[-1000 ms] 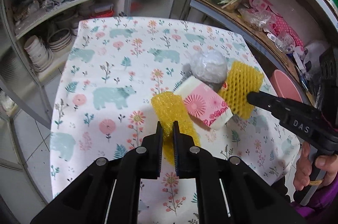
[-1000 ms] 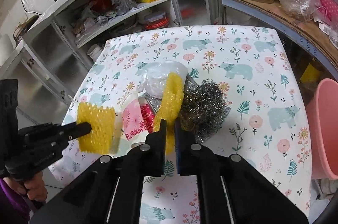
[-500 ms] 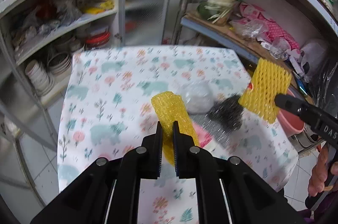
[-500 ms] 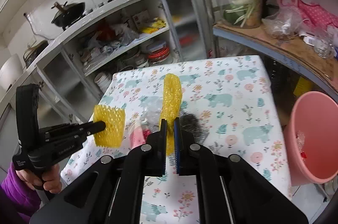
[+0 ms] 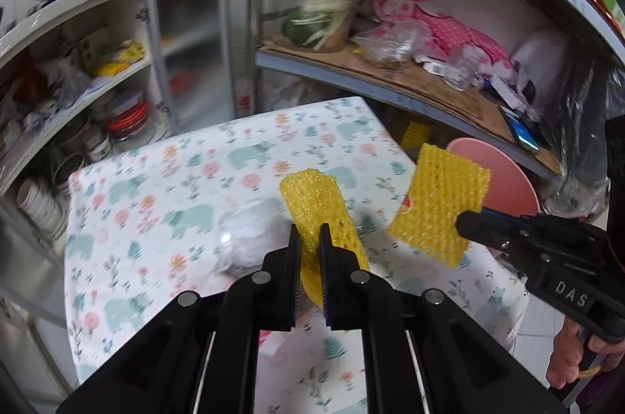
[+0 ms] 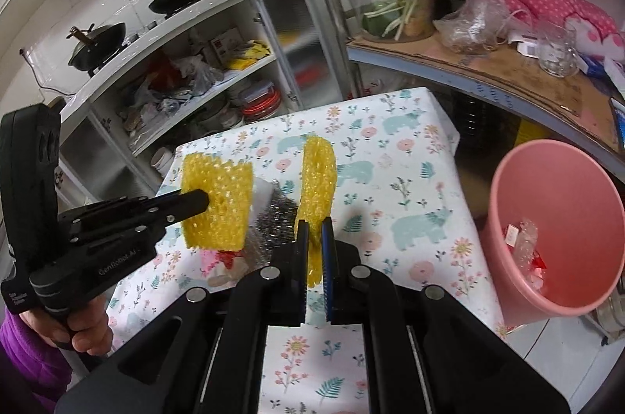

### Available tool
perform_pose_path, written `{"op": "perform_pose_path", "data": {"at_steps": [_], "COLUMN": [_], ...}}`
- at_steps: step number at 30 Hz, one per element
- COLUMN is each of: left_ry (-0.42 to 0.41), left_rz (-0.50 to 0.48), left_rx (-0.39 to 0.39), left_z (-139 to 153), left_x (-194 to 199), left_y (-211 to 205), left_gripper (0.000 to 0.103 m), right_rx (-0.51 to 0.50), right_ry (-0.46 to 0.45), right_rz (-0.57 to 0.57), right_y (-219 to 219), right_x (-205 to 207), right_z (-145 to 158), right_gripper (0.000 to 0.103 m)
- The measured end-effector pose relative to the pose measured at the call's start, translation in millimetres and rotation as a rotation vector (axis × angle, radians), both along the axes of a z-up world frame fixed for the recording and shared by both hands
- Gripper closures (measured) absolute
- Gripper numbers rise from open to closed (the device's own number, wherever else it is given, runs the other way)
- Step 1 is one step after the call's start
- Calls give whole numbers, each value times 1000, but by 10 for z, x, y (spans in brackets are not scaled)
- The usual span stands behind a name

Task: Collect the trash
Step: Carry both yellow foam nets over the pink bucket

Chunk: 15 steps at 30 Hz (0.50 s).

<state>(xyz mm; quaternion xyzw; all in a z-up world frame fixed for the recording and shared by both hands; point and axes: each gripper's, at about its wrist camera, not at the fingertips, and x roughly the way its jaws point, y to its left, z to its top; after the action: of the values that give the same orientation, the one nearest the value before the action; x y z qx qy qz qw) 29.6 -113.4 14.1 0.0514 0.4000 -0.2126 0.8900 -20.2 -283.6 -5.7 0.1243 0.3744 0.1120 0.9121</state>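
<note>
Two yellow foam fruit nets are held up above the flowered tablecloth (image 5: 164, 187). My left gripper (image 5: 309, 238) is shut on one yellow net (image 5: 312, 203); in the right wrist view that same net (image 6: 218, 203) sits at the left gripper's tip (image 6: 201, 199). My right gripper (image 6: 313, 230) is shut on the other yellow net (image 6: 318, 175), which shows in the left wrist view (image 5: 441, 207) near the table's right edge. A pink bin (image 6: 566, 187) with some wrappers inside stands on the floor right of the table.
On the cloth lie a white plastic wad (image 5: 250, 238), a steel scourer (image 6: 273, 218) and a pink flowered packet (image 6: 218, 261). Shelves with dishes stand behind the table, a cluttered metal rack to the right. A hand (image 6: 84, 332) grips the left tool.
Both grippers have lifted their yellow nets off the pile and carried them up and to the right. The pink bin has come into fuller view.
</note>
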Motion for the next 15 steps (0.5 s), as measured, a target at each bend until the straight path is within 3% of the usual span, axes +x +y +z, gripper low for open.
{"op": "perform_pose_path", "data": {"at_steps": [15], "left_ry": [-4], "left_rz": [-142], "left_rx": [-5], "left_z": [-72], "left_x": [137], "left_y": [-862], "left_gripper": [95], "right_rx": [14], "right_ry": [1], "right_rz": [-141], "right_y": [-568], "right_x": [-21], "right_z": [-53], "right_gripper": [96]}}
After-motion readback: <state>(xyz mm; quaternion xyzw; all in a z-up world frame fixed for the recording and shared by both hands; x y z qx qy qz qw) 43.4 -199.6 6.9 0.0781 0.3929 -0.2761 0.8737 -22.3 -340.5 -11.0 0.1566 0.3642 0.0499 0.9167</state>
